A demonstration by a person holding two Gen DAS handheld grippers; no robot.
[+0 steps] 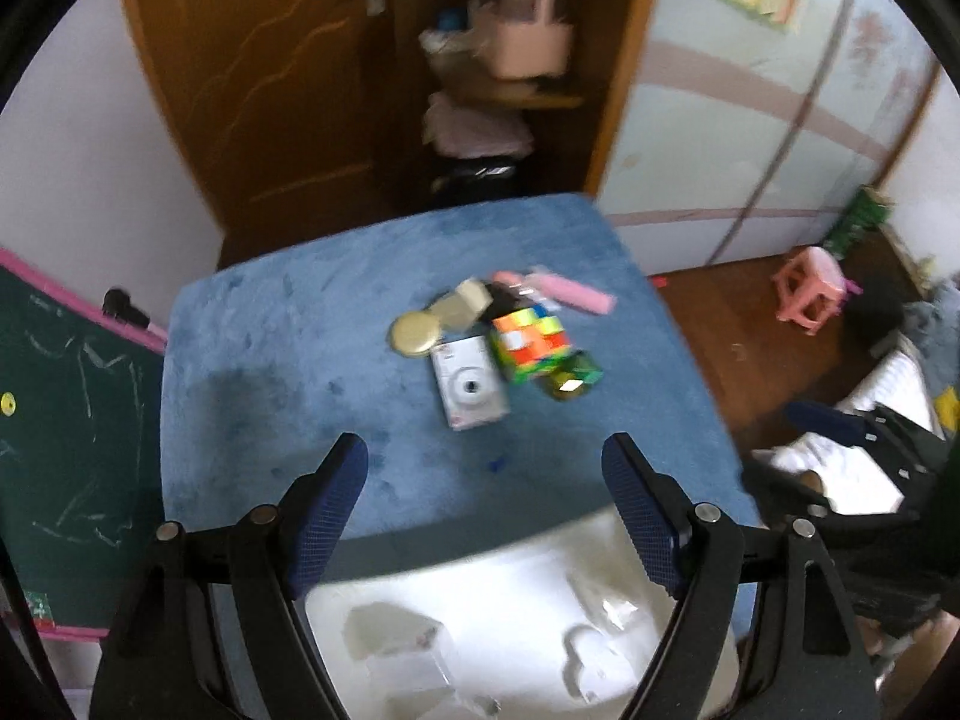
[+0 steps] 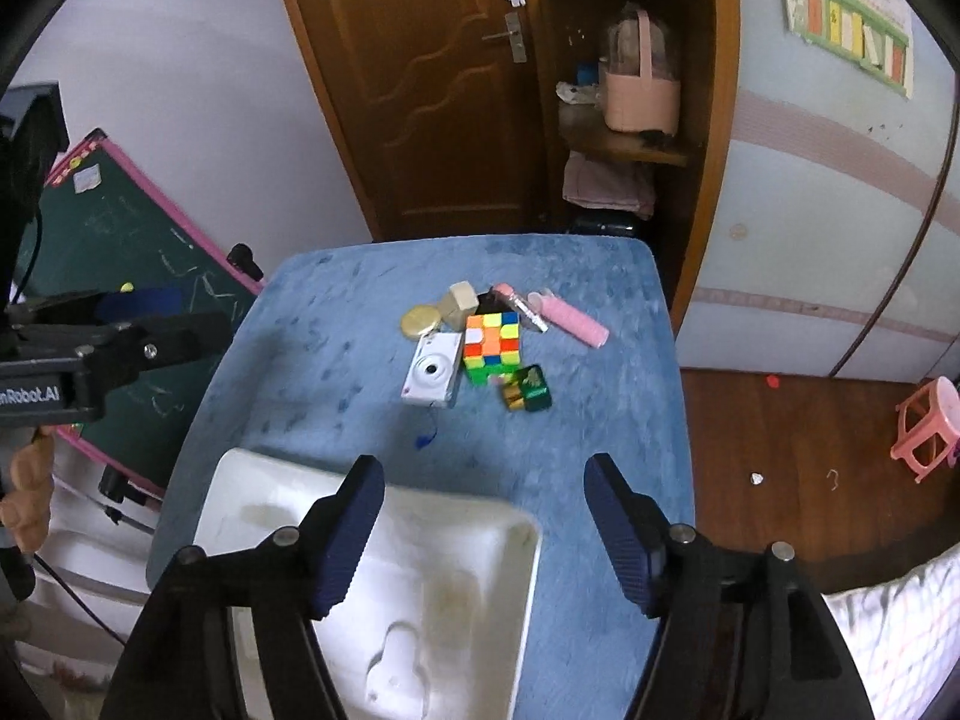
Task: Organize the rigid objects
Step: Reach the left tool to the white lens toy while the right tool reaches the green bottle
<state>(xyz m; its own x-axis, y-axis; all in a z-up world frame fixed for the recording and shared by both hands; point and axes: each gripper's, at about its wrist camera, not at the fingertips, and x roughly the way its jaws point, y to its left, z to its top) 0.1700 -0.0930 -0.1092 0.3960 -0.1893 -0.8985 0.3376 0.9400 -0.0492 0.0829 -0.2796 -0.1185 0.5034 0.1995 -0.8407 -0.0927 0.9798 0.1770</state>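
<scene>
A cluster of small objects lies mid-table on the blue cloth (image 2: 336,324): a white toy camera (image 2: 433,369) (image 1: 471,385), a colourful puzzle cube (image 2: 492,348) (image 1: 530,343), a green box (image 2: 528,389) (image 1: 570,376), a gold round tin (image 2: 420,320) (image 1: 414,332), a beige block (image 2: 461,300) (image 1: 465,302) and a pink tube (image 2: 576,320) (image 1: 579,294). A white tray (image 2: 384,540) (image 1: 498,612) sits at the near edge. My left gripper (image 1: 485,477) hangs open over the tray, nothing between its fingers. My right gripper (image 2: 485,495) is open and empty above the tray's far rim.
A green chalkboard with pink frame (image 2: 138,276) leans left of the table. A brown door (image 2: 432,78) and shelf with a pink basket (image 2: 641,97) stand behind. A pink stool (image 2: 927,429) is on the wooden floor at right. The left gripper's body (image 2: 90,354) shows at left.
</scene>
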